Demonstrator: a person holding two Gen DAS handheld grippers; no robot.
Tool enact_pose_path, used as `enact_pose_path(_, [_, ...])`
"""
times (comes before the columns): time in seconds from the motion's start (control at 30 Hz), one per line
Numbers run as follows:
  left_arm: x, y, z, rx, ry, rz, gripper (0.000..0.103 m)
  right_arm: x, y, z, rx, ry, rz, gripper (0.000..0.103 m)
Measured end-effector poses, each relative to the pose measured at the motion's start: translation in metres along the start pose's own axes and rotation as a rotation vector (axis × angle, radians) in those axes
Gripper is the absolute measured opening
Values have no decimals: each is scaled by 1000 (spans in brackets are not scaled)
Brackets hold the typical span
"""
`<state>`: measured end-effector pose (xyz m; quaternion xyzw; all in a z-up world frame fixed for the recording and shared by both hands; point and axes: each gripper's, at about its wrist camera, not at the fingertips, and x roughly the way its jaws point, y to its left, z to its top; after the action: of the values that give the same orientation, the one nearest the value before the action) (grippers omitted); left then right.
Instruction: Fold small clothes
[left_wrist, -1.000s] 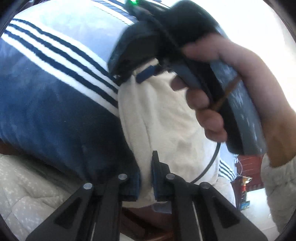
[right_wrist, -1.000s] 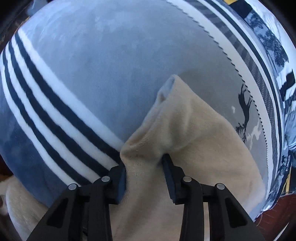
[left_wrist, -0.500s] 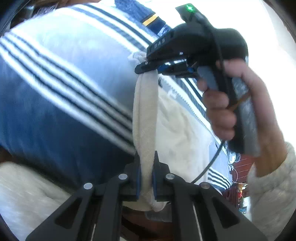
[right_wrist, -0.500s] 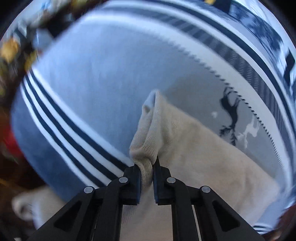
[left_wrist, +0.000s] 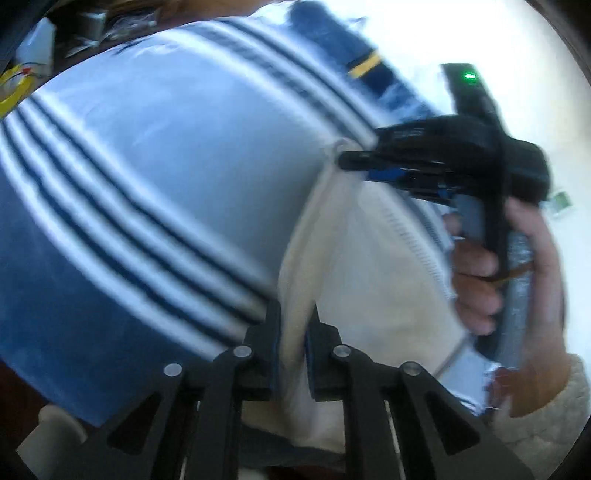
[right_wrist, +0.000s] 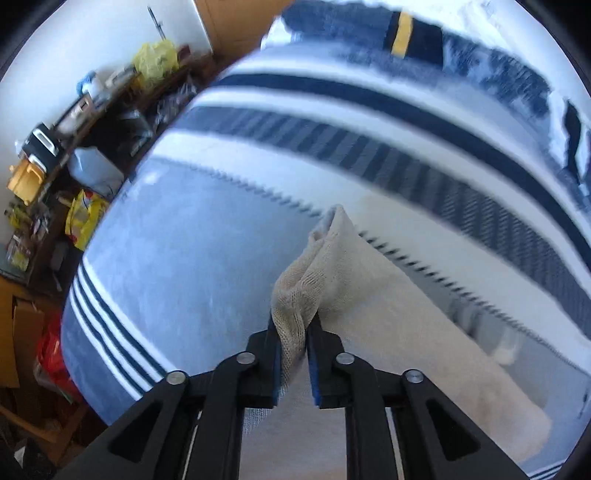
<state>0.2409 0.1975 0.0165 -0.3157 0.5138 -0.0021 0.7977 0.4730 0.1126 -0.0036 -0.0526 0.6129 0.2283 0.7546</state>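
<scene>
Between the left gripper's (left_wrist: 292, 334) pressed-together fingers sits an edge of a cream knit garment (left_wrist: 369, 280), its weave loose and coarse. The right gripper (right_wrist: 294, 334) pinches a bunched corner of the same cloth, which slopes away over a blue blanket (right_wrist: 192, 236) with navy and white stripes. In the left wrist view the right hand (left_wrist: 491, 266) grips its handle upright at the cloth's far end. Half a second ago both held lower; the taut edge has risen.
</scene>
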Motion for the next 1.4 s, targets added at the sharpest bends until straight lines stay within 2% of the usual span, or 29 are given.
enact_pose_path(0.03, [0, 6, -6, 1, -11, 59, 12, 12, -4, -6, 5, 28, 36, 19])
enact_pose_path(0.07, [-3, 10, -11, 3, -20, 77, 13, 14, -8, -13, 18, 34, 58, 19])
enact_pose_path(0.1, [-8, 15, -20, -4, -28, 70, 20, 5, -12, -24, 27, 18, 94, 19])
enact_pose_path(0.13, [-14, 17, -24, -14, -42, 60, 27, -5, -15, -33, 26, -2, 129, 24])
enact_pose_path(0.2, [-25, 16, -31, -26, -82, 56, 32, -44, -27, -63, 45, -88, 213, 42])
enact_pose_path(0.23, [-32, 10, -38, -23, -103, 49, 32, -66, -36, -83, 60, -137, 243, 57])
enact_pose_path(0.27, [-36, 4, -43, -16, -112, 38, 33, -93, -48, -110, 79, -195, 270, 69])
enact_pose_path(0.37, [-40, -45, -70, 64, -113, -12, 45, -141, -90, -179, 159, -297, 335, 72])
enact_pose_path(0.43, [-37, -89, -90, 187, -93, -22, 53, -158, -134, -228, 248, -323, 347, 72])
enact_pose_path(0.57, [-15, -158, -126, 363, -34, -32, 55, -174, -238, -304, 434, -360, 288, 72])
enact_pose_path(0.67, [10, -189, -138, 387, 21, -47, 55, -175, -314, -340, 585, -384, 295, 72])
enact_pose_path(0.77, [39, -228, -159, 443, 92, -21, 55, -155, -377, -356, 703, -367, 339, 74])
enact_pose_path(0.9, [78, -279, -204, 632, 151, 64, 56, -116, -425, -342, 777, -299, 449, 74])
enact_pose_path(1.03, [126, -310, -255, 838, 221, 169, 61, -66, -438, -317, 761, -203, 582, 74])
enact_pose_path(1.07, [136, -313, -263, 866, 237, 184, 61, -56, -438, -314, 766, -185, 574, 74])
enact_pose_path(1.17, [163, -320, -280, 929, 253, 266, 63, -42, -437, -317, 746, -225, 645, 74])
enact_pose_path(1.2, [168, -322, -285, 952, 242, 286, 69, -40, -438, -320, 744, -235, 684, 74])
enact_pose_path(1.23, [171, -324, -293, 991, 217, 312, 71, -39, -438, -324, 729, -237, 710, 73])
enact_pose_path(1.3, [173, -325, -300, 1025, 179, 344, 71, -39, -438, -321, 704, -227, 714, 68])
enact_pose_path(1.37, [174, -325, -304, 1040, 166, 361, 68, -36, -435, -308, 669, -215, 681, 47])
enact_pose_path(1.4, [172, -324, -302, 1031, 158, 366, 60, -32, -435, -305, 670, -211, 673, 43])
